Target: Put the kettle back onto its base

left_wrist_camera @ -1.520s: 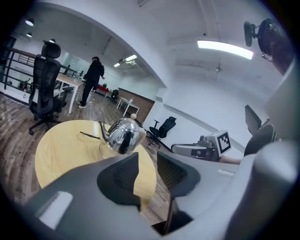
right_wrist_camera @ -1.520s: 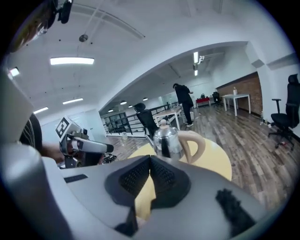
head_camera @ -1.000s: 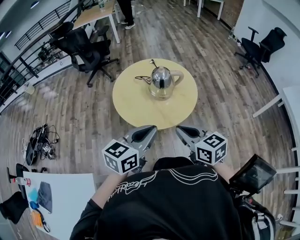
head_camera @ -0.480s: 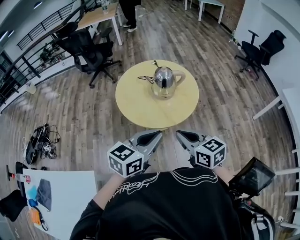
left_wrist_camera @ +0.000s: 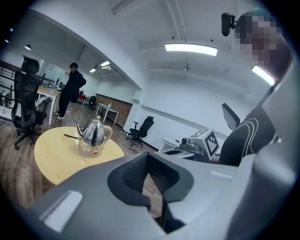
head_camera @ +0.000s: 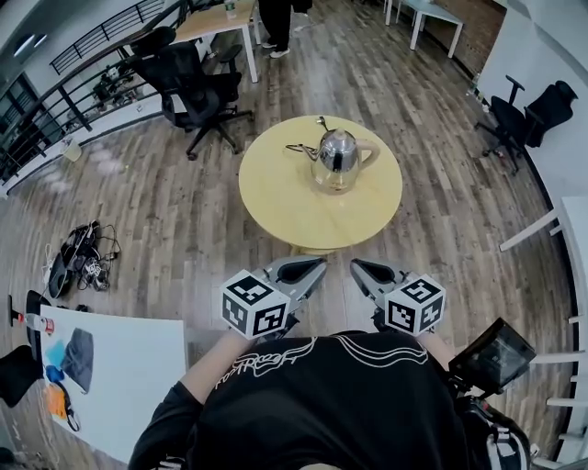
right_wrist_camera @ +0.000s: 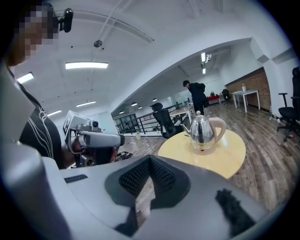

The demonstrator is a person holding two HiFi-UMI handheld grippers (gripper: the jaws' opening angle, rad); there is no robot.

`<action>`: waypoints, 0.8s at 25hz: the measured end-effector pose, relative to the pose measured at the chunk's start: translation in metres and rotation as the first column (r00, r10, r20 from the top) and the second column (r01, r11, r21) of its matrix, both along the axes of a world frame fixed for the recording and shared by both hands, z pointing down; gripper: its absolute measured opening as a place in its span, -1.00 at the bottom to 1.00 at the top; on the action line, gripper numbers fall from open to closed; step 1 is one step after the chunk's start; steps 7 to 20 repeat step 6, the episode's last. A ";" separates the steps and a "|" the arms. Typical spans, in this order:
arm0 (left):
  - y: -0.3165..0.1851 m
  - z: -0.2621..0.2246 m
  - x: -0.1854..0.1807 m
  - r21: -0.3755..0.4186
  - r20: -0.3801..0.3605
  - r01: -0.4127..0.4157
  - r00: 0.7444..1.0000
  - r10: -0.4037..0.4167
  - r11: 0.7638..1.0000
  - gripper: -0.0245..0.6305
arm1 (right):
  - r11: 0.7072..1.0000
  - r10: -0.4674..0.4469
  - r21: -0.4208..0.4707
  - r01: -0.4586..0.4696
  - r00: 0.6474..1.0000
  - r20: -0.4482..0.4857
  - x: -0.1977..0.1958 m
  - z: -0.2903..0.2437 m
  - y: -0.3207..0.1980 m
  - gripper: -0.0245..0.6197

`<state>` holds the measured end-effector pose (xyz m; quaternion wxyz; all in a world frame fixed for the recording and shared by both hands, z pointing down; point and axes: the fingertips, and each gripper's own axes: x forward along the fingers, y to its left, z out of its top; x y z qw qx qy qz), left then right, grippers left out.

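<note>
Lying on the wood floor at the far left of the head view is a tangle of cables (head_camera: 78,262), with a white desk (head_camera: 129,376) carrying a few small items just below it. Further up, a black office chair (head_camera: 197,83) stands beside a long wooden desk (head_camera: 216,23), where a person (head_camera: 276,14) stands. Near the bottom middle, the left tongs (head_camera: 319,264) are pressed shut with nothing between them, held level near the person's chest and well short of the round yellow desk (head_camera: 294,207). On the far half of that desk the steel kettle (head_camera: 338,156) sits upright on its base (head_camera: 336,187), spout to the left and pale handle to the right, with a dark cord (head_camera: 299,149) trailing off to the left of it. The right tongs (head_camera: 356,266) are likewise closed and empty, just beside the left pair and also apart from the desk. Each pair carries its marker cube close to the black shirt. At the right wall stand two more black office chairs (head_camera: 524,110).
</note>
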<state>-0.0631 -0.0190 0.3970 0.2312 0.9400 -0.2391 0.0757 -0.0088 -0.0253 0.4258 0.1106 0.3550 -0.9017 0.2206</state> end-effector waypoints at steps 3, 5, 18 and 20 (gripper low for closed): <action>-0.002 0.003 -0.006 -0.037 -0.025 0.022 0.999 -0.023 0.999 -0.91 | 1.000 -0.010 -0.006 0.010 1.000 0.004 -0.004 0.004 -0.001 -0.90; -0.003 0.004 -0.008 -0.047 -0.029 0.027 0.999 -0.028 0.999 -0.91 | 1.000 -0.014 -0.005 0.014 1.000 0.010 -0.007 0.005 -0.001 -0.90; -0.004 0.005 -0.009 -0.050 -0.029 0.028 0.999 -0.029 0.998 -0.91 | 1.000 -0.016 -0.005 0.016 1.000 0.012 -0.008 0.006 -0.001 -0.90; -0.004 0.005 -0.009 -0.050 -0.029 0.028 0.999 -0.029 0.998 -0.91 | 1.000 -0.016 -0.005 0.016 1.000 0.012 -0.008 0.006 -0.001 -0.90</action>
